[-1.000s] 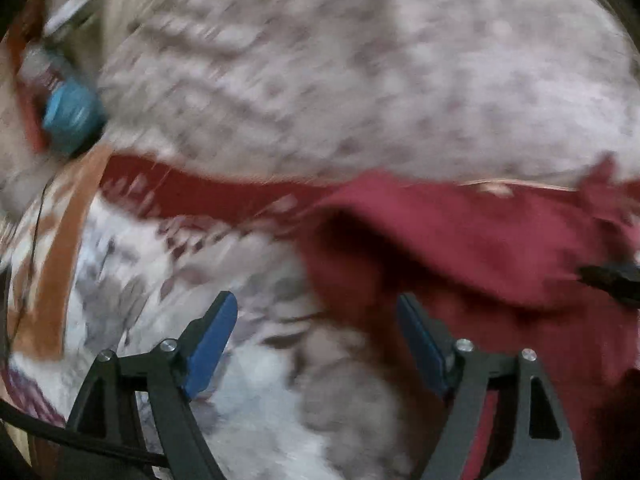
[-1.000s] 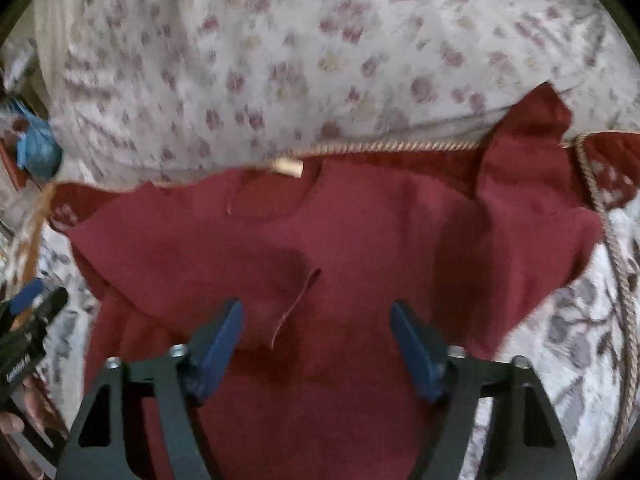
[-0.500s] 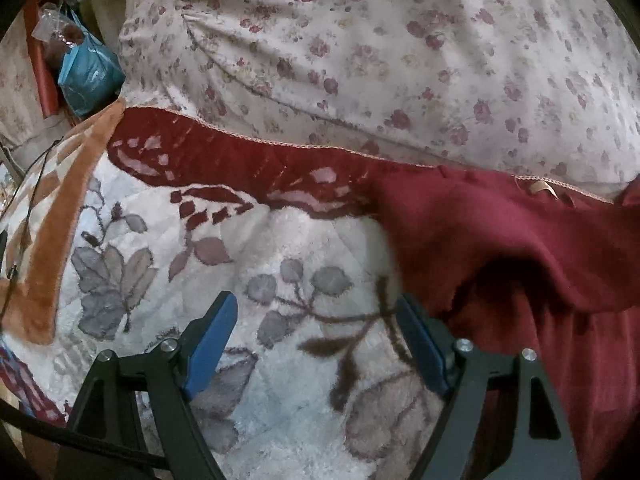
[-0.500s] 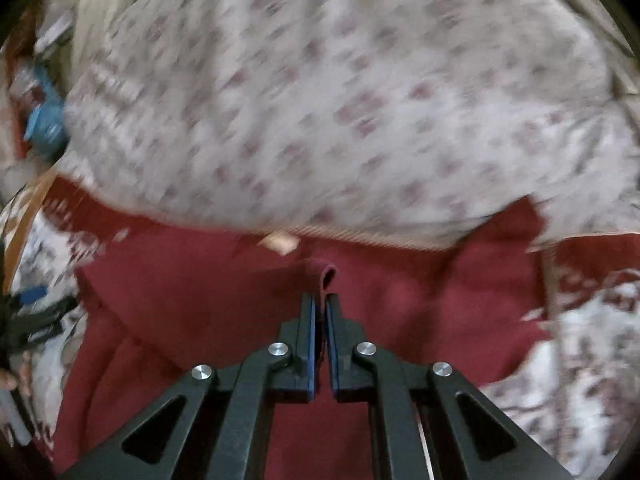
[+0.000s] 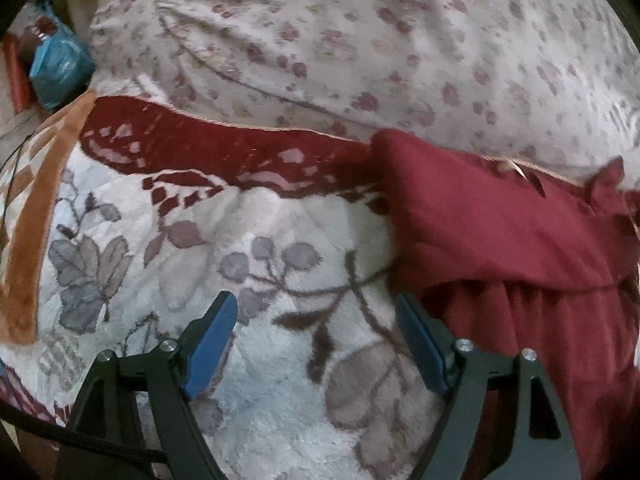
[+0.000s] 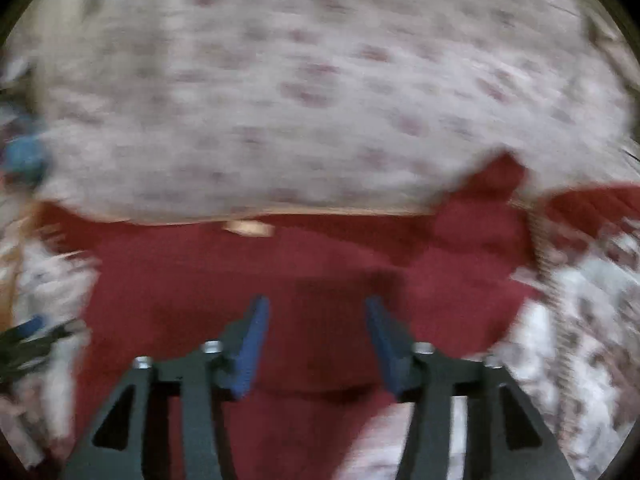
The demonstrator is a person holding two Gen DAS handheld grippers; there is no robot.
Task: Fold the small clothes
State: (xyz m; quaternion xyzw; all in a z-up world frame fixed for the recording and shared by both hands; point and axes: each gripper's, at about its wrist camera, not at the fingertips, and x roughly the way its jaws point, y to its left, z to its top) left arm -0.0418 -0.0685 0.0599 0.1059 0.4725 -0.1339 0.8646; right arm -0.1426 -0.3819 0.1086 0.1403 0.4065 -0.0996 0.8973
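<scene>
My left gripper [image 5: 316, 336] hangs wide open over bare leaf-patterned blanket [image 5: 256, 272], nothing between its pads. My right gripper [image 6: 314, 336] has just been opening, part spread above the dark red garment [image 6: 304, 280], gripping nothing. That garment lies centre-right, its far edge against the floral bedding [image 5: 360, 40]. A blue bag [image 5: 56, 72] sits upper left, contents unclear.

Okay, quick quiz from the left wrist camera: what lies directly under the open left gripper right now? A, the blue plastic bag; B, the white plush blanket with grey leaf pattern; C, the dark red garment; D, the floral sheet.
B: the left gripper hangs open over the white plush blanket, with the dark red garment off to its right.
</scene>
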